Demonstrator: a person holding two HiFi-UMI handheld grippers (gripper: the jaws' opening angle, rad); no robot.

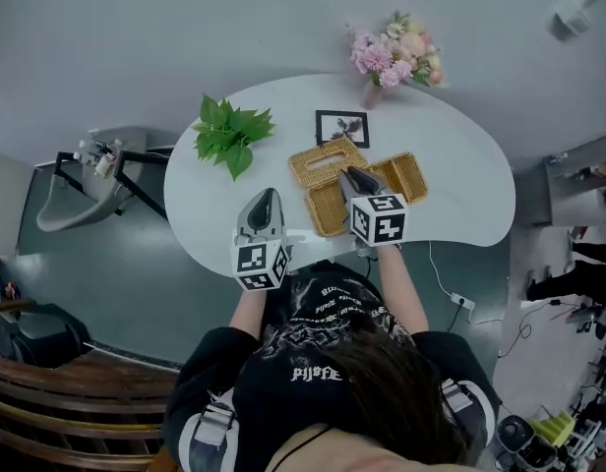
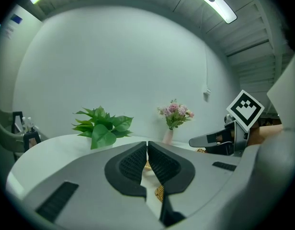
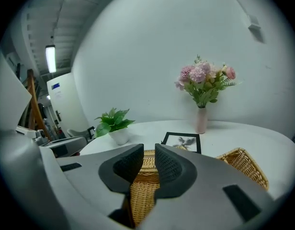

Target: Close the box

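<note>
A woven wicker box [image 1: 401,177] lies on the white table [image 1: 460,165] in the head view, with a flat wicker lid panel [image 1: 326,161] at its far left. My right gripper [image 1: 350,173] hovers over the box's near left part. In the right gripper view its jaws [image 3: 149,150] stand slightly apart and open, holding nothing; wicker [image 3: 142,188] shows below and behind them, and the open tray part [image 3: 243,164] is to the right. My left gripper [image 1: 268,195] is over bare table left of the box. Its jaws [image 2: 147,145] meet at the tips, shut and empty.
A potted green plant [image 1: 229,131] stands at the table's far left, a framed picture [image 1: 341,126] behind the box, and a vase of pink flowers [image 1: 392,57] at the far edge. A chair [image 1: 87,180] stands off the table's left; a cable and socket [image 1: 458,301] lie on the floor at right.
</note>
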